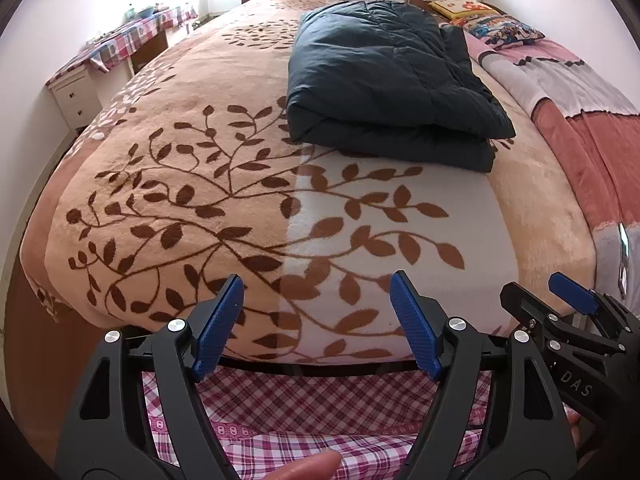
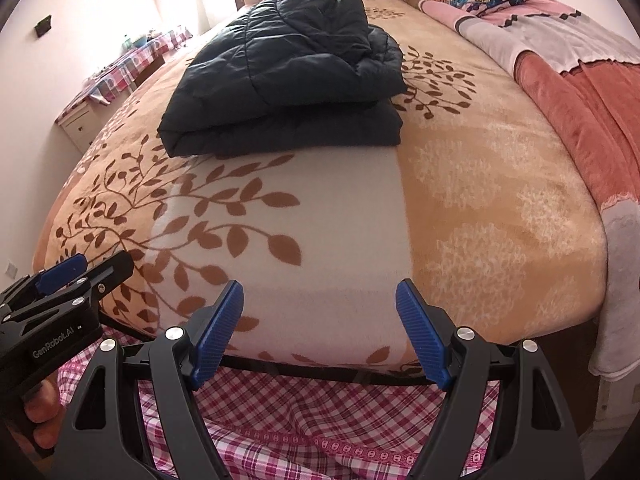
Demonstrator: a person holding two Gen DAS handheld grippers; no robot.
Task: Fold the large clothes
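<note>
Plainly, from the left wrist, the left gripper point(image 1: 316, 324) hangs open and empty at the bed's point(image 1: 160, 200) foot. The jacket point(image 1: 384, 76) lies folded well ahead and slightly right, its long axis running toward the headboard.

From the right wrist, the right gripper point(image 2: 320, 328) is likewise open and empty; the jacket point(image 2: 292, 76) sits ahead, slightly left. Neither gripper looks clearly nearer.

**Where things lie around the folded jacket**

The folded jacket point(image 1: 390, 80) lies on the bed blanket point(image 1: 168, 184). Behind it, to the right, lie the pillows point(image 1: 500, 26). Left of it, off the bed, stands a side table point(image 1: 120, 46). Before it, past the bed's foot, both grippers hang apart, the left gripper point(image 1: 318, 328) left of the right gripper point(image 2: 320, 332).
</note>
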